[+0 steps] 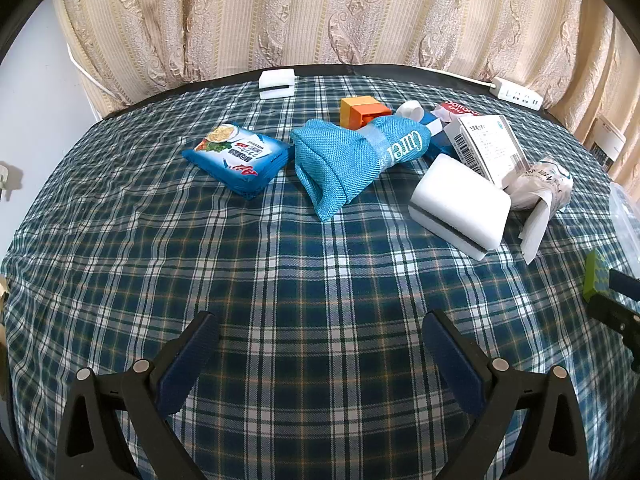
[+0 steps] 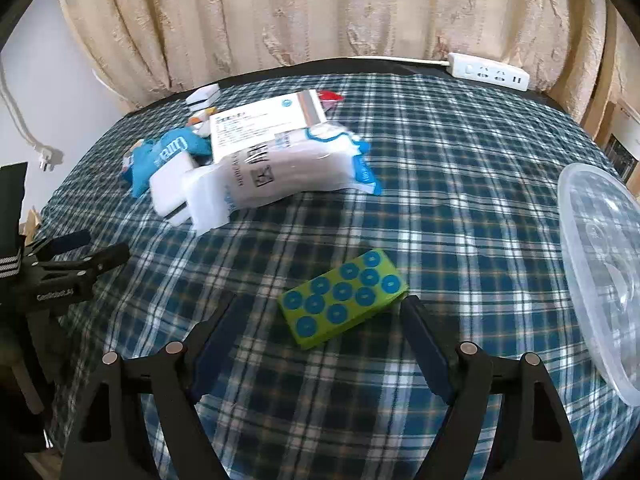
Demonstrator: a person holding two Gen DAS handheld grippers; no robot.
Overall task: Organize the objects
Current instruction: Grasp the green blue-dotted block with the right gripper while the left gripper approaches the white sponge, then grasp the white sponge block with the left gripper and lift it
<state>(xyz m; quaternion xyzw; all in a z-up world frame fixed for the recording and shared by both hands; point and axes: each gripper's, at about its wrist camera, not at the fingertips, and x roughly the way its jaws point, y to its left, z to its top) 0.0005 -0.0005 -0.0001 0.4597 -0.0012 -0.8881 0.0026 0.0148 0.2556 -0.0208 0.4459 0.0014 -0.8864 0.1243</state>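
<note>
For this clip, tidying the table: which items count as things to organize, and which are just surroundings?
To organize: green dotted block, white sponge, blue Curel cloth, blue noodle packet, white barcode box, orange cube, likely into the clear plastic container.

Surroundings: power strip, curtain, plaid tablecloth.

Looks like a home, prob. a living/bedroom corner. Beyond the open jaws, a table w/ a blue-green plaid cloth (image 1: 320, 264), backed by heavy beige patterned curtains (image 1: 320, 12). White power strip (image 2: 490, 70) lies at the far table edge, far right of the jaws. Household bits ahead of the jaws: instant noodle pack (image 1: 236, 156), folded blue towel (image 1: 352, 156), white sponges (image 1: 460, 206). Clear plastic tub (image 2: 600, 272) sits right of the right jaws. Plain wall w/ a hanging plug (image 2: 50, 158) far left.
</note>
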